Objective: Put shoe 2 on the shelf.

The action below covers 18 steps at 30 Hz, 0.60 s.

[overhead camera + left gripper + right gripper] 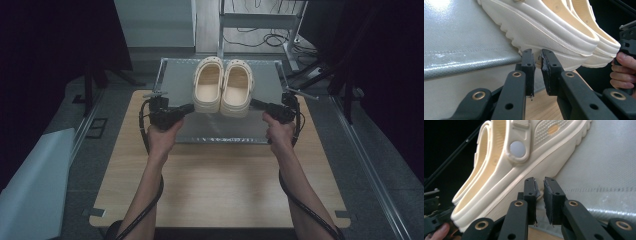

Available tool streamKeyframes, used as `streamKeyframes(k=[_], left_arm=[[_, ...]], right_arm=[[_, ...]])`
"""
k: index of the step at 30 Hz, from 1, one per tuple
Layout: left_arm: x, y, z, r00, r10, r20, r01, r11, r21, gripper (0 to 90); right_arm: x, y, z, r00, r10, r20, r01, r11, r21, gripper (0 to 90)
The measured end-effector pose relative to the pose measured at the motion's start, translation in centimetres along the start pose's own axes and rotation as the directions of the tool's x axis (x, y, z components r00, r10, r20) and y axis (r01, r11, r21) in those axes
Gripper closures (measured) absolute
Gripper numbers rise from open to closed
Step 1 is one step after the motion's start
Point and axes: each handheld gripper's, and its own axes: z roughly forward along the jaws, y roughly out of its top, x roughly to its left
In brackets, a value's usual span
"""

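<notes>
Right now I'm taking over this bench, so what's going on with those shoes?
A person holds a tool in each hand beside a pair of cream clogs on a grey mat. The left tool meets the left clog's heel side, the right tool the right clog's. Both tools are shut; the jaw tips sit against the soles.

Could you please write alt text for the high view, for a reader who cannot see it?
A pair of cream foam clogs stands side by side on a grey mat at the far end of a wooden table. The left gripper and right gripper, both shut, flank their near ends.
</notes>
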Motion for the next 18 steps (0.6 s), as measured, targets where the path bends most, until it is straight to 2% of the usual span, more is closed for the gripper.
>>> streamKeyframes(k=[3, 7, 11, 13, 18], left_arm=[[-0.1, 0.0, 0.0, 1.0, 0.001, -0.002, -0.001, 1.0, -0.003, 82.9], [0.1, -0.2, 0.1, 0.9997, -0.013, 0.019, 0.013, 0.9999, -0.007, 82.0], [0.3, -0.5, 0.1, 0.999, -0.019, 0.041, 0.019, 0.9998, -0.005, 81.8], [0.3, -0.6, 0.1, 0.9986, -0.016, 0.051, 0.016, 0.9999, -0.003, 82.0], [0.2, -0.8, 0.3, 0.9978, -0.019, 0.063, 0.019, 0.9998, -0.003, 83.0]], right_arm=[[0.0, 0.4, 0.3, 0.9998, 0.002, 0.018, -0.002, 1.0, -0.001, 81.8], [-0.2, 0.8, 0.4, 0.9994, -0.005, 0.034, 0.005, 1.0, -0.002, 79.7], [0.0, 0.4, -0.2, 1.0, -0.005, -0.008, 0.004, 1.0, -0.008, 79.6], [0.2, -0.1, -0.7, 0.9991, 0.015, -0.039, -0.015, 1.0, -0.013, 80.2], [1.2, -0.9, -1.8, 0.9972, 0.002, -0.074, -0.003, 1.0, -0.01, 80.8]])
